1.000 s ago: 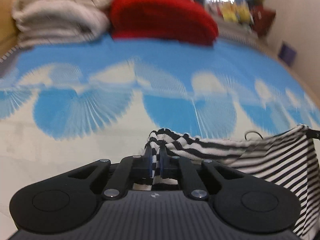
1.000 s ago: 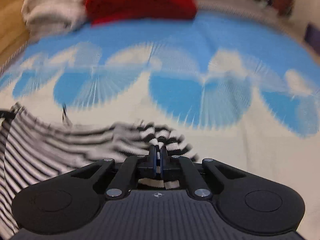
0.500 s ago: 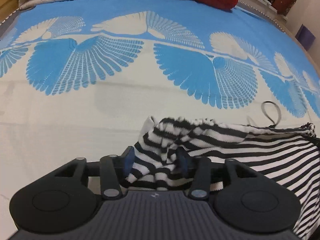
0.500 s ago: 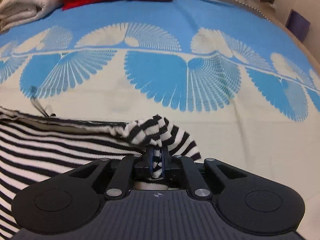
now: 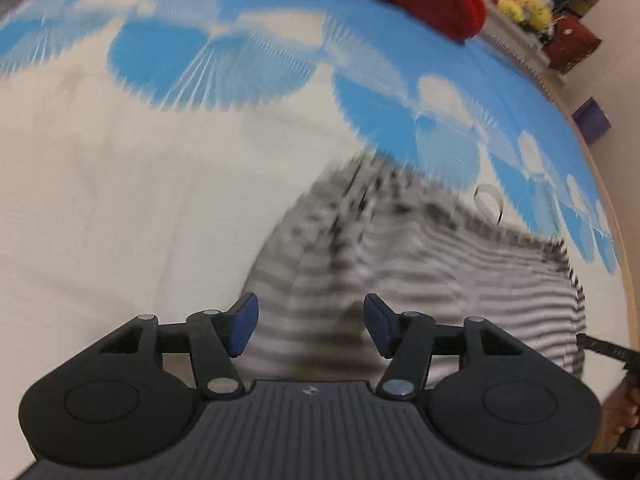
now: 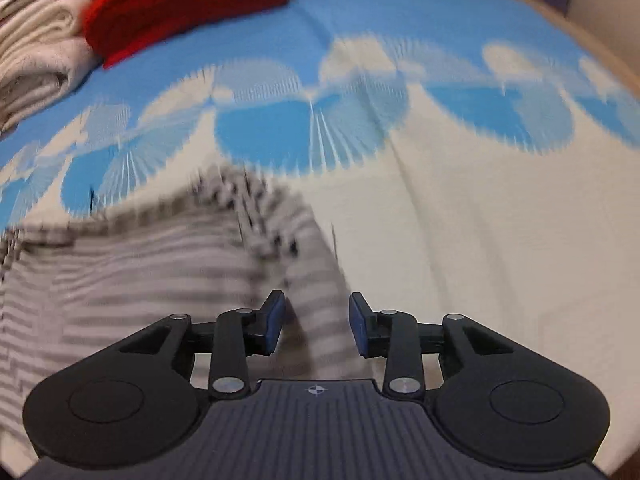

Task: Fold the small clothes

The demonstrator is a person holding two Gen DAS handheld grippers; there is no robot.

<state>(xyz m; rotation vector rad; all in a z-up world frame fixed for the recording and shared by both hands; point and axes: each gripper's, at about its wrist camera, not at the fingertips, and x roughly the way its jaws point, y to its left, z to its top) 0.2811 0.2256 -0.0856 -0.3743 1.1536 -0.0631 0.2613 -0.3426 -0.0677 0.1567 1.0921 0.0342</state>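
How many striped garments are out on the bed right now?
1: a black-and-white striped knit garment lying on the blue-and-cream patterned bedspread, just ahead of the open left gripper and ahead-left of the open right gripper. Motion blur could hide others.

Left gripper (image 5: pixel 310 326): jaws spread wide, blue pads (image 5: pixel 243 323) facing each other, nothing clamped between them. Right gripper (image 6: pixel 317 326): jaws likewise parted, pads (image 6: pixel 275 323) apart, nothing clamped. Both grippers point forward and downward.
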